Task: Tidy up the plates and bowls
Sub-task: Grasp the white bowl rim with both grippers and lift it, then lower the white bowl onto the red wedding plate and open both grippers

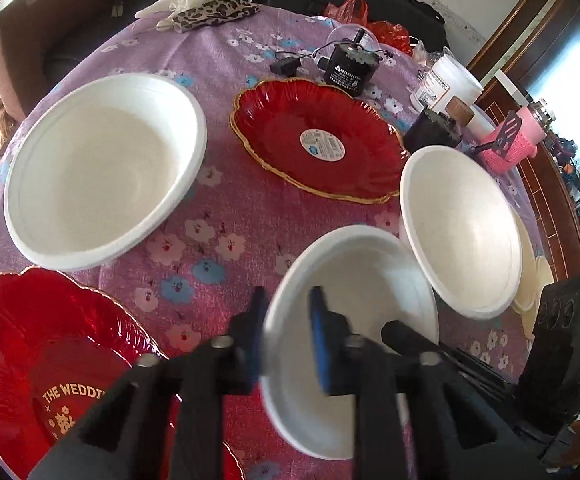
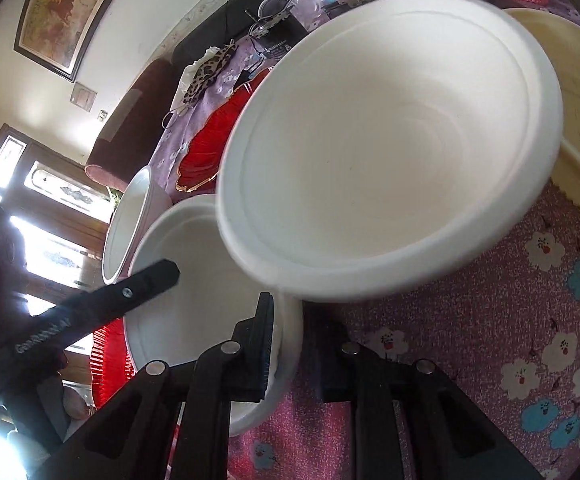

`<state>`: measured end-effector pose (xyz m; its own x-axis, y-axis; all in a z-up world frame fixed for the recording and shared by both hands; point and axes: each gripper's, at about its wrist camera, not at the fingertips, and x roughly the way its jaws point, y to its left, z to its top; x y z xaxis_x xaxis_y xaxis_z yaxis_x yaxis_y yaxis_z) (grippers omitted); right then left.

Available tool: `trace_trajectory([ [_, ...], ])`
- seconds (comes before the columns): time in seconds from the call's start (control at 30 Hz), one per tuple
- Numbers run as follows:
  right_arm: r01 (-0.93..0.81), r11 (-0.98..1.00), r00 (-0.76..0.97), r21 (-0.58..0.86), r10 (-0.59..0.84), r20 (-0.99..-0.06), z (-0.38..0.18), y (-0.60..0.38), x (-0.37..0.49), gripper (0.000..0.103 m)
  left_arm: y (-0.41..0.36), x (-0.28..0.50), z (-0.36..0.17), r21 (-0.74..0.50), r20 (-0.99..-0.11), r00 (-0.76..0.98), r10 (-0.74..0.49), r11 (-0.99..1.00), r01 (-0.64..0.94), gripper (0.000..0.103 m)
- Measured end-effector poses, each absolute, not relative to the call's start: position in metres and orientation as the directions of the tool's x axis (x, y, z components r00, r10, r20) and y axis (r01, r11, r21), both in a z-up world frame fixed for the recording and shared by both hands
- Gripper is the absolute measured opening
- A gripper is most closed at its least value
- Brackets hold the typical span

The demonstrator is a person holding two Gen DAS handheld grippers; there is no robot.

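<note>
On the purple cloth (image 1: 218,216), the left claw (image 1: 286,336) pinched the near bowl's (image 1: 354,320) rim; the right claw (image 2: 286,344) clamped the tilted bowl (image 2: 390,152) just beside it

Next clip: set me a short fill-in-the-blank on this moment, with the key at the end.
1. The left gripper is shut on the ___ of the nearest white foam bowl.
2. The left wrist view shows ___ white foam bowls over the purple flowered tablecloth.
3. The gold-rimmed scalloped plate bearing a round white sticker is ___ in colour.

Missing words: rim; three; red
</note>
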<state>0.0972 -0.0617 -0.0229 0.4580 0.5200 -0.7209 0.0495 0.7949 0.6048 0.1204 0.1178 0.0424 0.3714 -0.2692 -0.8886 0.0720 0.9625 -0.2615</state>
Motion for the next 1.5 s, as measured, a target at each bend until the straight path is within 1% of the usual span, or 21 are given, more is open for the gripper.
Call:
trace_trajectory([
  [0.13,0.048,0.793,0.462,0.607,0.521,-0.718,-0.020,-0.063,0.091,0.018,0.119,0.111,0.048,-0.271,-0.877,0.394,-0.276,0.960,0.071,0.011],
  [0.4,-0.022,0.788,0.483,0.616,0.547,-0.683,0.007,-0.048,0.069,0.018,0.132,0.074,0.086,-0.280,-0.824,0.494,-0.276,0.958,0.067,0.011],
  [0.6,-0.099,0.796,0.514,0.596,0.554,-0.655,0.038,-0.030,0.046,0.018,0.163,0.041,0.104,-0.339,-0.781,0.549,-0.296,0.940,0.026,0.011],
  [0.73,-0.168,0.812,0.533,0.559,0.552,-0.641,0.057,-0.006,0.033,0.018,0.187,0.022,0.111,-0.359,-0.759,0.584,-0.287,0.933,-0.008,0.011],
  [0.87,-0.234,0.830,0.533,0.506,0.545,-0.647,0.067,0.028,0.028,0.018,0.217,0.005,0.112,-0.380,-0.743,0.613,-0.269,0.923,-0.055,0.011],
  [1.1,-0.279,0.845,0.491,0.456,0.534,-0.689,0.052,0.078,0.035,0.018,0.265,-0.007,0.090,-0.396,-0.756,0.610,-0.237,0.908,-0.139,0.011],
  [1.2,-0.291,0.857,0.475,0.425,0.515,-0.713,0.042,0.099,0.040,0.018,0.279,-0.006,0.076,-0.391,-0.769,0.602,-0.216,0.903,-0.176,0.013],
  [1.3,-0.300,0.871,0.462,0.390,0.490,-0.739,0.030,0.114,0.047,0.018,0.292,-0.003,0.063,-0.386,-0.780,0.592,-0.200,0.899,-0.205,0.013],
  [1.5,-0.315,0.876,0.433,0.365,0.475,-0.766,0.010,0.135,0.055,0.018,0.307,0.000,0.047,-0.380,-0.795,0.578,-0.185,0.894,-0.236,0.013],
])
